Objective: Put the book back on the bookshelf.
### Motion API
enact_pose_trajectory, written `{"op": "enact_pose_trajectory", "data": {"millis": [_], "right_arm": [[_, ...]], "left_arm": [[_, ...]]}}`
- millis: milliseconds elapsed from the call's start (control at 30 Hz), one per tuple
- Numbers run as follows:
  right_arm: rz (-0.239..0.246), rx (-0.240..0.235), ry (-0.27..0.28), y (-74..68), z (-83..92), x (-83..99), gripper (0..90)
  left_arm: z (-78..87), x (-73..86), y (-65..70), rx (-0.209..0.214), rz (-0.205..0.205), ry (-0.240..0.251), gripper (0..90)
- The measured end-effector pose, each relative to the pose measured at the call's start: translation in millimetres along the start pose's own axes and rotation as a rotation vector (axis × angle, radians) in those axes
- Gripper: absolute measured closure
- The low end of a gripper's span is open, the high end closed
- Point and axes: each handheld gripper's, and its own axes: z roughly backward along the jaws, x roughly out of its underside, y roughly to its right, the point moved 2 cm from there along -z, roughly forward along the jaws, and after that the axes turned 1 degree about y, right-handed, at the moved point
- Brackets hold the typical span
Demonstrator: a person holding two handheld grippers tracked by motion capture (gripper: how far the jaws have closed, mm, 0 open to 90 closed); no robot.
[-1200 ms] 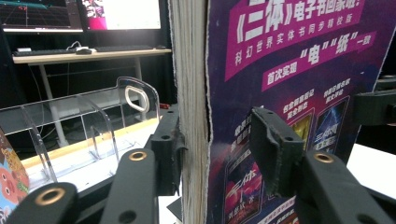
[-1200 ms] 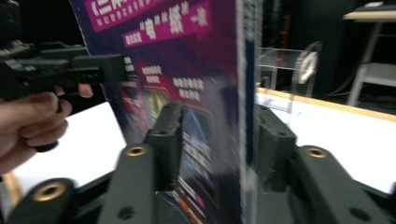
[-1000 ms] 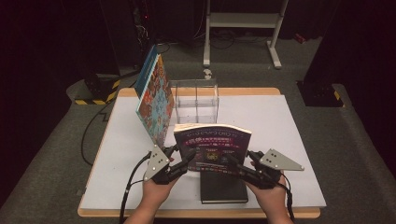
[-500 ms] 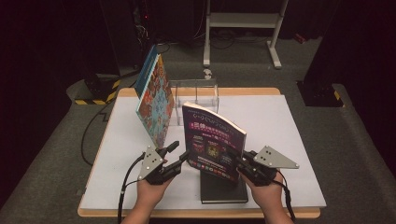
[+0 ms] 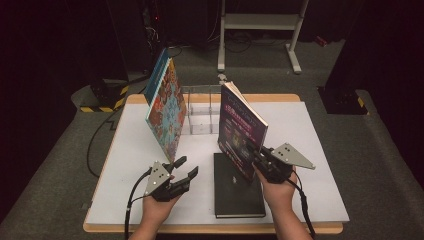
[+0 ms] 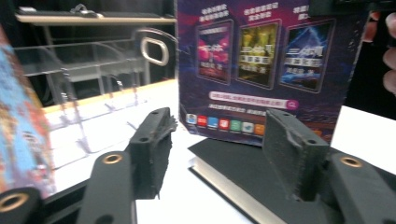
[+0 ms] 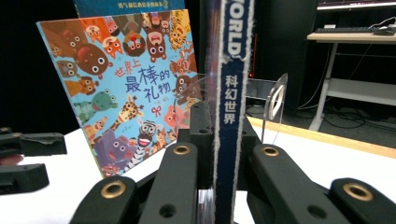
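The room is dark, with grey carpet (image 5: 380, 165) around a white-topped desk (image 5: 310, 150) that has a wooden rim. Beyond the far edge stands a pale metal frame on feet (image 5: 260, 22); off the far-left corner lies a block with yellow-and-black hazard stripes (image 5: 102, 97), and a black cable (image 5: 95, 145) runs along the floor by the left edge.

On the desk, the largest thing is a picture book with cartoon animals (image 5: 165, 107), standing tilted near the far-left part of the top, its cover facing right. At the middle of the far edge stands a clear acrylic rack (image 5: 200, 112) with upright dividers; its slots hold nothing, and the picture book leans just beside its left end. A black hardcover book (image 5: 237, 192) lies flat near the middle of the near edge.

The purple magazine (image 5: 240, 127) is held upright above the desk's centre-right, its lower edge over the far end of the black book, near the rack but apart from it. The right gripper (image 5: 257, 157) is pinched on its lower spine; in the right gripper view the blue spine sits squeezed between the two jaws. The left gripper (image 5: 186, 169) hovers over the near-left part of the desk, jaws spread with nothing between them, having just been opening.
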Motion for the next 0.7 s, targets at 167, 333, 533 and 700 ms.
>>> {"op": "enact_pose_trajectory", "data": {"millis": [167,333,533,700], "right_arm": [[0.02,0.011,0.006,-6.1,3.9,4.1,83.1],[0.03,0.005,0.007,-10.0,6.1,6.8,82.8],[0.027,-0.004,0.015,-13.4,7.5,9.2,82.1],[0.021,-0.032,0.025,-17.7,7.3,11.8,80.2]], "left_arm": [[-5.1,-12.5,12.2,0.048,0.011,0.039,33.5],[-17.7,-40.1,29.6,0.116,0.012,0.073,28.0],[-35.7,-82.1,49.6,0.195,0.015,0.114,23.0],[-53.3,-103.4,59.8,0.229,0.012,0.136,19.6]]}}
